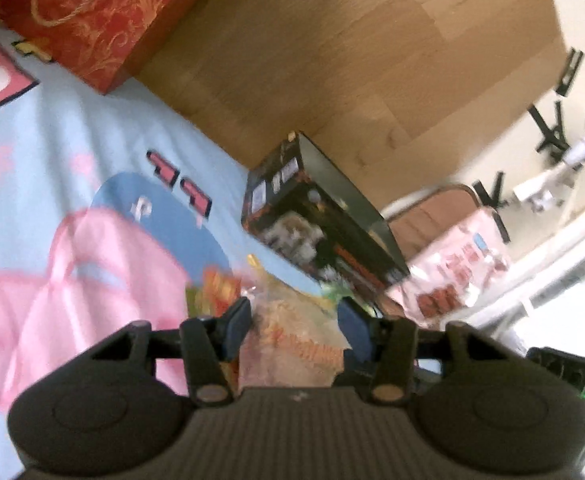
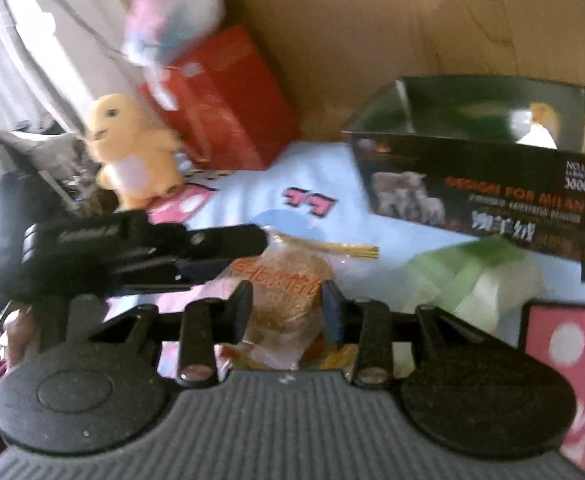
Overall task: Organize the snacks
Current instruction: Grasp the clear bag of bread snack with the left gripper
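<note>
The right hand-held gripper (image 2: 286, 304) is clenched on a snack bag (image 2: 288, 280), whose long axis runs forward from it to a gold twist tie (image 2: 332, 247). The left hand-held gripper (image 1: 294, 326) has the same bag (image 1: 292, 344) between its fingers; whether it grips, I cannot tell. Ahead-right lies an open dark box (image 2: 484, 184). Only the right view shows the yellow plush (image 2: 132, 152) and green bag (image 2: 476, 276).
</note>
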The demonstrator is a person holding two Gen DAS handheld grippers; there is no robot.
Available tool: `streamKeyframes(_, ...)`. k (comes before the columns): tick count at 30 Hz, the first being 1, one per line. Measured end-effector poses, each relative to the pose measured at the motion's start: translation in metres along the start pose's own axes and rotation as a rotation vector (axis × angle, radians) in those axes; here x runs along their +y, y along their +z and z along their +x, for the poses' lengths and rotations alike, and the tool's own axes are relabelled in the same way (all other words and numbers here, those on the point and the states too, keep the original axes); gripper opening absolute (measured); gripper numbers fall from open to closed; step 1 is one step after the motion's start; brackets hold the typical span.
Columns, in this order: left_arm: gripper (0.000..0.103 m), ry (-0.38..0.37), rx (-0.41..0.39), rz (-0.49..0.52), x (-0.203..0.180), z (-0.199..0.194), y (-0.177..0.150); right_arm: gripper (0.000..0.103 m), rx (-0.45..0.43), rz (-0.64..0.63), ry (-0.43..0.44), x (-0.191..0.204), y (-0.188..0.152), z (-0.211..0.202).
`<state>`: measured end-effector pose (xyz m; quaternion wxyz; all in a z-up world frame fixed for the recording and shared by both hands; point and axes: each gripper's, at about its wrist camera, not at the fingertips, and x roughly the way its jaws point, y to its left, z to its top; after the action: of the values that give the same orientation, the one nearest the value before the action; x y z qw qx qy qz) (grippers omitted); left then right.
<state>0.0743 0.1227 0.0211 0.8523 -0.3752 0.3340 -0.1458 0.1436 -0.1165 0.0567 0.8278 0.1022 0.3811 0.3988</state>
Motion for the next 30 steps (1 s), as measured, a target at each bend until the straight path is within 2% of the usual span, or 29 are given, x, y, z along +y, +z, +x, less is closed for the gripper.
streamKeyframes(3, 0.049, 0.009, 0.026, 0.025, 0.001, -0.015, -0.022, 0.042, -0.02, 0.009, 0.034, 0.013, -0.027, -0.014)
streamKeyframes(8, 0.05, -0.008, 0.07, 0.035, 0.005, -0.023, -0.044, 0.042, 0.045, 0.048, 0.159, 0.033, -0.079, -0.022)
streamKeyframes(12, 0.052, -0.014, 0.038, 0.039, 0.005, -0.04, -0.044, 0.042, 0.079, -0.011, 0.233, 0.054, -0.094, -0.026)
streamKeyframes(17, 0.055, 0.0, -0.035, 0.031, 0.013, -0.088, -0.052, 0.042, -0.015, -0.052, 0.179, 0.049, -0.082, -0.051)
streamKeyframes(19, 0.056, 0.002, -0.034, 0.014, 0.018, -0.103, -0.063, 0.042, -0.061, -0.021, 0.141, 0.037, -0.075, -0.056)
streamKeyframes(22, 0.065, -0.028, -0.01, -0.024, 0.023, -0.116, -0.081, 0.044, -0.097, 0.025, 0.074, 0.016, -0.068, -0.051)
streamKeyframes(24, 0.068, -0.045, 0.016, -0.045, 0.025, -0.113, -0.092, 0.044, -0.095, 0.057, 0.049, 0.004, -0.065, -0.038)
streamKeyframes(26, 0.068, -0.029, 0.045, -0.055, 0.026, -0.102, -0.098, 0.044, -0.081, 0.088, 0.048, -0.003, -0.064, -0.025)
streamKeyframes(28, 0.064, -0.013, 0.071, -0.077, 0.027, -0.09, -0.101, 0.043, -0.055, 0.116, 0.065, -0.008, -0.066, -0.013)
streamKeyframes(29, 0.058, -0.018, 0.084, -0.084, 0.029, -0.084, -0.101, 0.042, -0.03, 0.129, 0.079, -0.007, -0.067, -0.006)
streamKeyframes(30, 0.055, -0.021, 0.09, -0.084, 0.029, -0.08, -0.1, 0.037, -0.004, 0.13, 0.101, -0.008, -0.074, -0.007)
